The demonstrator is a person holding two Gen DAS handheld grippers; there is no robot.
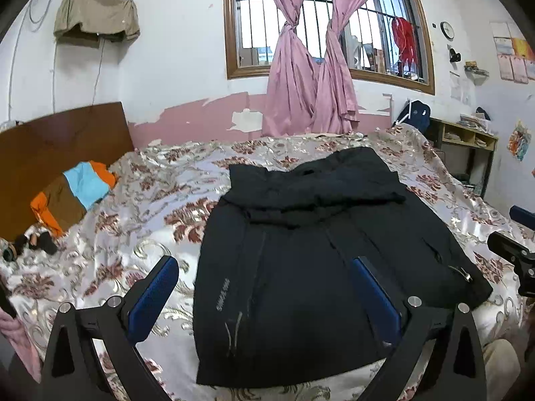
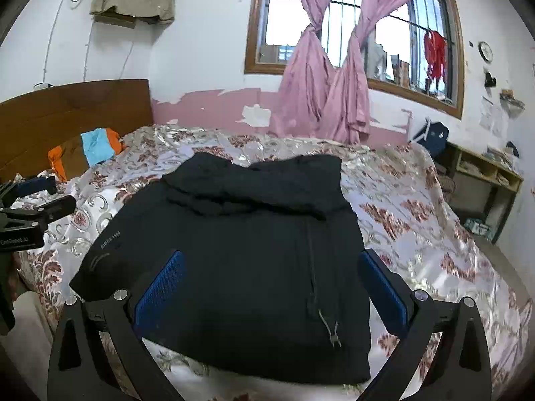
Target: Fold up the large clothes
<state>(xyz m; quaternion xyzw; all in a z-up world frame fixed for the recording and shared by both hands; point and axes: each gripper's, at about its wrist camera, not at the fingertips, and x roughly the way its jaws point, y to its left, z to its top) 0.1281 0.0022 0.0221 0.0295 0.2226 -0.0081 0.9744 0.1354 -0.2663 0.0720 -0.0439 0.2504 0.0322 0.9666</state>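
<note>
A large black jacket point(image 1: 301, 250) lies folded into a rough rectangle on the floral bedspread point(image 1: 150, 200), its hood end toward the window. My left gripper point(image 1: 267, 264) is open and empty above its near left part. The jacket also shows in the right wrist view point(image 2: 240, 234). My right gripper point(image 2: 272, 257) is open and empty above the jacket's near edge. Each gripper shows at the edge of the other's view: the right one point(image 1: 515, 247) and the left one point(image 2: 40, 197).
A folded orange, blue and brown garment point(image 1: 73, 193) lies by the wooden headboard point(image 1: 50, 140). Small dark items point(image 1: 36, 240) lie near it. Pink curtains point(image 1: 307, 77) hang at the window behind the bed. A wooden shelf unit point(image 2: 485, 180) stands at the bed's right.
</note>
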